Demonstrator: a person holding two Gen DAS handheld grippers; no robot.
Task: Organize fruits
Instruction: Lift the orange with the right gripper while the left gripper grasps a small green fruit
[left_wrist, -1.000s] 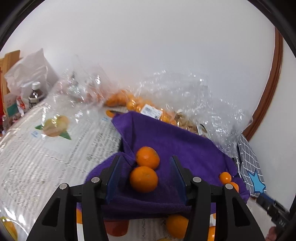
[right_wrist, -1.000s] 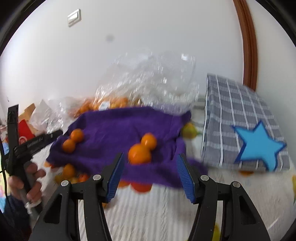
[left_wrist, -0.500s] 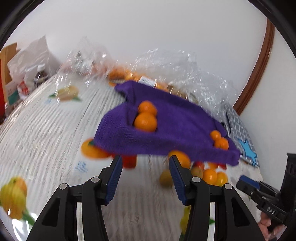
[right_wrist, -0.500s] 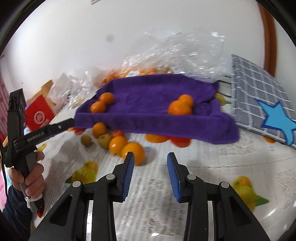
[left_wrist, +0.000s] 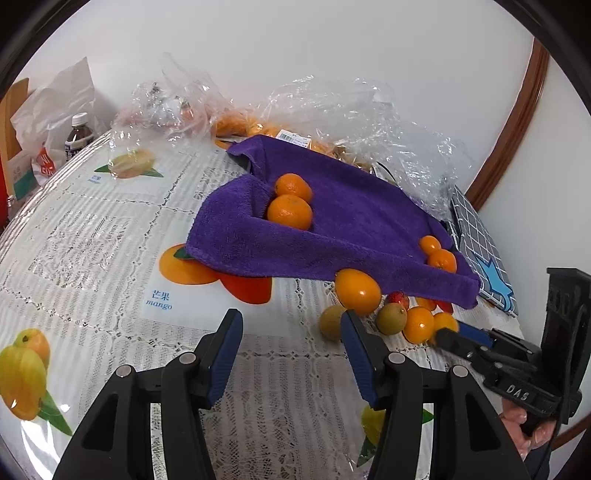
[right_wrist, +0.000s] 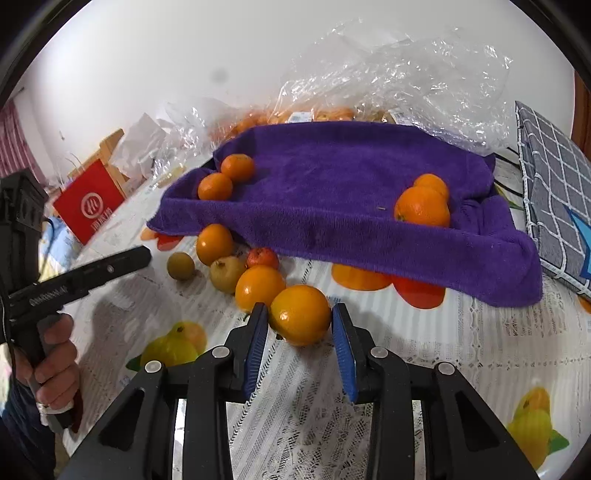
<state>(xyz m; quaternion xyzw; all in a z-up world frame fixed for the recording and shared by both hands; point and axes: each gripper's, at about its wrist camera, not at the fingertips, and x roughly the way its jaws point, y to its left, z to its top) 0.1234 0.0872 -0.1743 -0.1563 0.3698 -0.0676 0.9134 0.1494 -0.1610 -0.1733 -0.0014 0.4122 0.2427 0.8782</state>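
A purple towel (left_wrist: 354, 225) (right_wrist: 343, 192) lies on the table with two tangerine pairs on it, one at each end (left_wrist: 290, 210) (right_wrist: 423, 205). Loose fruit lies in front of the towel: an orange (left_wrist: 357, 291), brownish-green fruits (left_wrist: 391, 318) and a small red one (right_wrist: 262, 257). My right gripper (right_wrist: 299, 319) is open with its jaws around the nearest orange (right_wrist: 300, 314) on the table. My left gripper (left_wrist: 291, 325) is open and empty, just short of the loose fruit.
Clear plastic bags (left_wrist: 369, 110) with more oranges sit behind the towel. A grey checked pouch with a blue star (right_wrist: 554, 192) lies right of it. A bottle (left_wrist: 78, 134), white bags and a red box (right_wrist: 88, 203) stand at the far left.
Both grippers pulled back from the towel and came down toward the table. The right gripper narrowed and now brackets a loose orange. The left gripper stayed open.
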